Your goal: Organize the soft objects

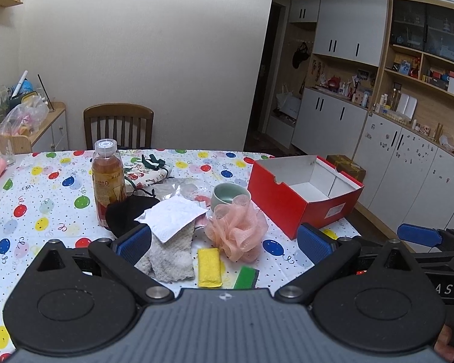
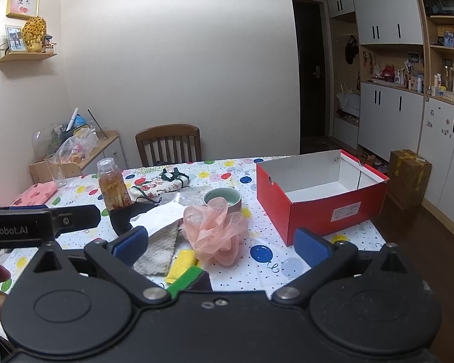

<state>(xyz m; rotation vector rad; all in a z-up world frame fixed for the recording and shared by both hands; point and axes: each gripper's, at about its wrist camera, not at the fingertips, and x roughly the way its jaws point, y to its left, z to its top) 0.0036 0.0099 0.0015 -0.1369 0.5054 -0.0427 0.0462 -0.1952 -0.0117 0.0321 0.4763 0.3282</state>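
A pink mesh bath pouf (image 1: 237, 230) (image 2: 216, 231) lies mid-table beside a grey fluffy cloth (image 1: 169, 257) (image 2: 159, 251), a white tissue (image 1: 172, 216), a black cloth (image 1: 127, 211), a yellow sponge (image 1: 208, 267) (image 2: 181, 261) and a green scouring sponge (image 1: 246, 278) (image 2: 187, 281). An open, empty red shoebox (image 1: 290, 202) (image 2: 305, 211) stands at the right. My left gripper (image 1: 224, 243) is open and empty above the pile. My right gripper (image 2: 221, 246) is open and empty, just right of the left one.
A tea bottle (image 1: 107, 181) (image 2: 112, 186), a green cup (image 1: 230, 196) (image 2: 224, 198) and a patterned pouch (image 1: 145, 172) stand behind the pile. A glass (image 1: 4, 146) and pink cloth (image 2: 34, 196) sit at the left. A wooden chair (image 1: 118, 125) stands at the far edge.
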